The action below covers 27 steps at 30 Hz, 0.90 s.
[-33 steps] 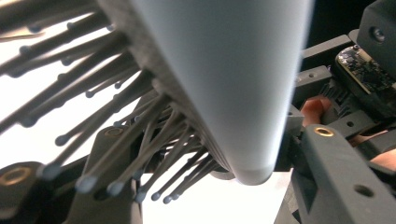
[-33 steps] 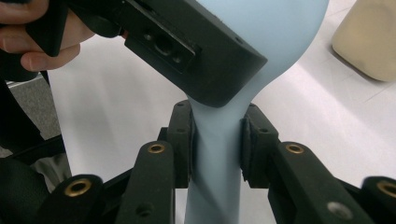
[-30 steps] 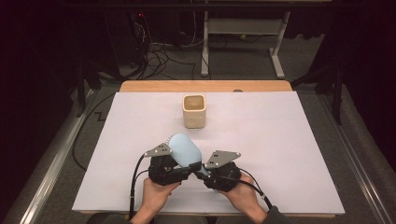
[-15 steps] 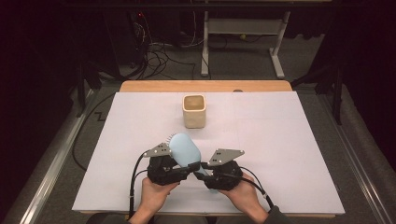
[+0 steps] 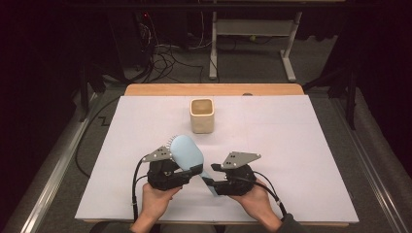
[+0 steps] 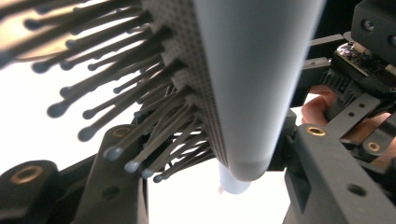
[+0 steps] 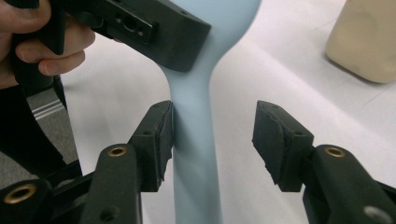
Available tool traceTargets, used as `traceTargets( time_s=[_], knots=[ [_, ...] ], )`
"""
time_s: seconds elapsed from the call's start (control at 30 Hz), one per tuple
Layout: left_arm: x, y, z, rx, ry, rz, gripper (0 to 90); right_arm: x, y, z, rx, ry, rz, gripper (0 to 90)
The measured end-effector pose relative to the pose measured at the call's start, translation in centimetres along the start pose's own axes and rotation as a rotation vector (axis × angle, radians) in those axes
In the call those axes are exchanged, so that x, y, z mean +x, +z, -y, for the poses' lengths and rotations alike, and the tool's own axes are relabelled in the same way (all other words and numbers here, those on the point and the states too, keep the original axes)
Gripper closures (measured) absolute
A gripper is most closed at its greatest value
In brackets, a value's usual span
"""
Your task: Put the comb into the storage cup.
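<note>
From above, the left gripper (image 5: pixel 190 171) clamped a pale blue brush (image 5: pixel 186 153) at the head's base, a cup (image 5: pixel 201 115) at 12 o'clock. The left gripper view showed bristles (image 6: pixel 116 107) between closed jaws. In the right gripper view, the right gripper (image 7: pixel 214 133) stood open around the handle, which touched its nine-o'clock jaw.

Cup (image 5: pixel 201 115) at table (image 5: pixel 301 145) centre-rear; hairbrush (image 5: pixel 185 154) before it, between left hand-held gripper (image 5: pixel 194 171) and right hand-held gripper (image 5: pixel 210 183).
</note>
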<state>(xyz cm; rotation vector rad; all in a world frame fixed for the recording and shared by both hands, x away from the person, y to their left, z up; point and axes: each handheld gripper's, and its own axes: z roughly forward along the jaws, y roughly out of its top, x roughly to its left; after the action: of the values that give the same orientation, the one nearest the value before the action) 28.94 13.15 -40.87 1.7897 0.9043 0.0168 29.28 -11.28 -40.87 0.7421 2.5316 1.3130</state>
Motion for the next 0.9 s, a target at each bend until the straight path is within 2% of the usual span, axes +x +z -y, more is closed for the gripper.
traceTargets(
  time_s=[0.23,0.27,0.47,0.5,0.67,0.9],
  knots=[
    [0.3,-0.4,-0.2,-0.015,-0.001,-0.005,55.5,-0.2,-0.9,0.1,-0.028,0.004,0.017,44.5],
    [0.3,-0.5,-0.2,-0.011,0.002,-0.016,55.6,-0.6,-1.4,0.1,-0.029,0.001,0.031,43.2],
    [0.4,-1.0,-0.4,-0.028,0.003,-0.019,55.7,-1.4,-2.8,0.7,-0.055,-0.015,0.072,41.8],
    [0.4,-1.2,-0.5,-0.033,0.007,-0.023,55.7,-1.8,-3.5,1.1,-0.062,-0.003,0.087,41.7],
    [0.5,-1.5,-0.5,-0.038,0.007,-0.036,55.7,-2.9,-4.8,1.8,-0.071,0.031,0.109,39.0],
    [0.4,-1.6,-0.5,-0.037,0.015,-0.041,55.7,-3.8,-6.9,2.9,-0.111,0.039,0.158,35.4]
  ],
)
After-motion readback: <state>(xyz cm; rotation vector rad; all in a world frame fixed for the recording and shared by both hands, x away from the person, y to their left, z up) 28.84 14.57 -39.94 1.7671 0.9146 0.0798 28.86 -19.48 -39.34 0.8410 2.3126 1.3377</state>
